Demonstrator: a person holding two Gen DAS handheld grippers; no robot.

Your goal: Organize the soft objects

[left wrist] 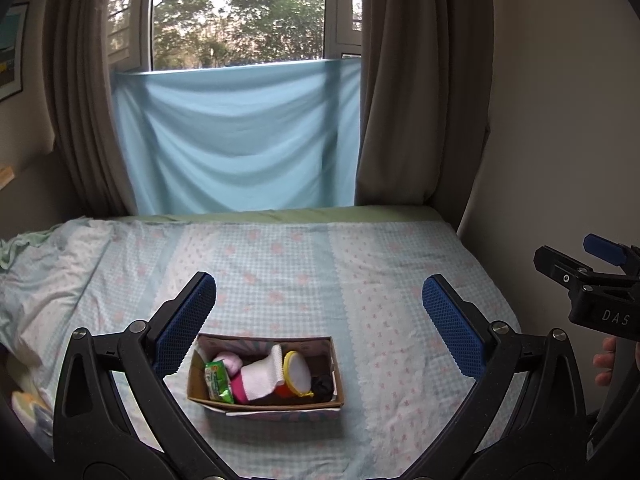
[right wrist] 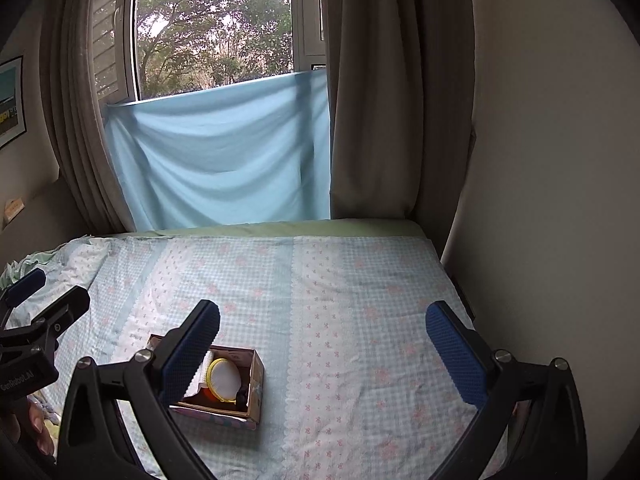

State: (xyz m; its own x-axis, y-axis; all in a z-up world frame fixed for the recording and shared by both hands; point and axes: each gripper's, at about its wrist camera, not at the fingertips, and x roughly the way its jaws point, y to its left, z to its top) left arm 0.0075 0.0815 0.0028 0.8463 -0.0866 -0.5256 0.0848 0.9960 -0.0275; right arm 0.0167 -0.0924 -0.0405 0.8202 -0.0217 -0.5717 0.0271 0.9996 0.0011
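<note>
Open brown cardboard box resting on the pale blue checked bedsheet with pink flowers, holding a green printed packet, rolled white-and-pink socks, a yellow-rimmed round mesh pouch and a small black bundle, too dark to identify; left gripper spread wide above the box, empty; right gripper likewise spread, its left finger hiding half the box contents; red item beneath the pouch mostly covered.
</note>
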